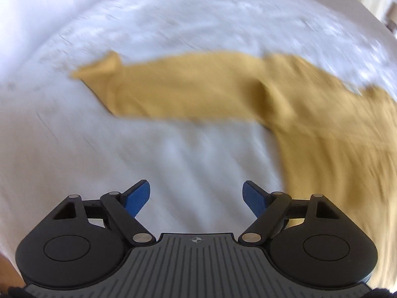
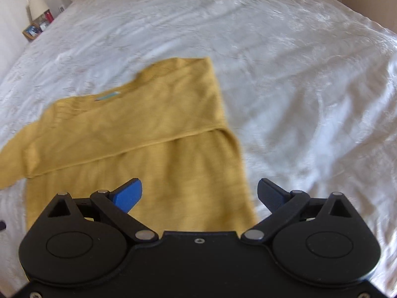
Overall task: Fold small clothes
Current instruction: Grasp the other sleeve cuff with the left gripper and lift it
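A mustard-yellow knitted sweater (image 2: pixel 139 149) is spread on a bed covered by a white sheet (image 2: pixel 297 87). In the right wrist view its right sleeve is seen folded across the chest, the sleeve's edge forming a straight line over the body, while a small pale blue label (image 2: pixel 109 96) shows at the neckline. In the left wrist view the other sleeve (image 1: pixel 173 87) is stretched out flat on the sheet, away from the body, with its cuff (image 1: pixel 99 68) slightly bunched at the far end; this picture is blurred.

The sweater is judged to be light, soft and limp, with no stiffness of its own, so that any lifted part would sag and drape. The knit looks grippy rather than slippery, and nothing fragile is involved, though the fabric could be stretched if pulled hard. A hold would best be taken at an edge: the cuff of the outstretched sleeve for folding it inward, and later the hem or shoulder corners, pinched through both layers.

The left gripper (image 1: pixel 196 196) is held above bare sheet with its jaws parted fairly wide and nothing between the blue pads. The right gripper (image 2: pixel 199 193) is held over the lower right part of the sweater's body, its jaws also wide apart and empty; no cloth is seen pinched or touched by either.
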`<control>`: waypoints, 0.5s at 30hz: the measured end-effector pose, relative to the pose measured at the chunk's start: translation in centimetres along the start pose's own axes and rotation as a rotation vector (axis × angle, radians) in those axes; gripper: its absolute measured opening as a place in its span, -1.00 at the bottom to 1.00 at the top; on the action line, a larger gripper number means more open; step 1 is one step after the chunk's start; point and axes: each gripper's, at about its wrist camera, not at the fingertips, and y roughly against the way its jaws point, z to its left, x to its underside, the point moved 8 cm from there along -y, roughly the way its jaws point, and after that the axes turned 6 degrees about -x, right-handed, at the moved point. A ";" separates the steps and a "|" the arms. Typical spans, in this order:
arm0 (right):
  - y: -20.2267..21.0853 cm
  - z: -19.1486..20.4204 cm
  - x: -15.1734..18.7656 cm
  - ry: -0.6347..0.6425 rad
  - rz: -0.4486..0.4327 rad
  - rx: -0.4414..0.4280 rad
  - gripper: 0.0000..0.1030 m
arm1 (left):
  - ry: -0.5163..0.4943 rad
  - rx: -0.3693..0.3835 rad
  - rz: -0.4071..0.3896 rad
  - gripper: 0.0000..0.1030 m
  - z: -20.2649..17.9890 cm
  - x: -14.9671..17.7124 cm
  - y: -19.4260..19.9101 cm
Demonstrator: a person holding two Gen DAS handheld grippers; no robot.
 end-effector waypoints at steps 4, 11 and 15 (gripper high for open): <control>-0.9 5.1 0.9 -0.003 0.016 -0.046 0.94 | 0.044 -0.072 -0.037 0.59 4.3 -6.0 -2.7; -2.2 9.9 2.9 -0.050 0.054 -0.065 0.94 | 0.048 -0.177 -0.087 0.59 8.7 -14.1 -7.2; -2.4 11.3 3.9 -0.051 0.088 -0.054 0.93 | 0.036 -0.204 -0.092 0.59 9.5 -16.4 -9.4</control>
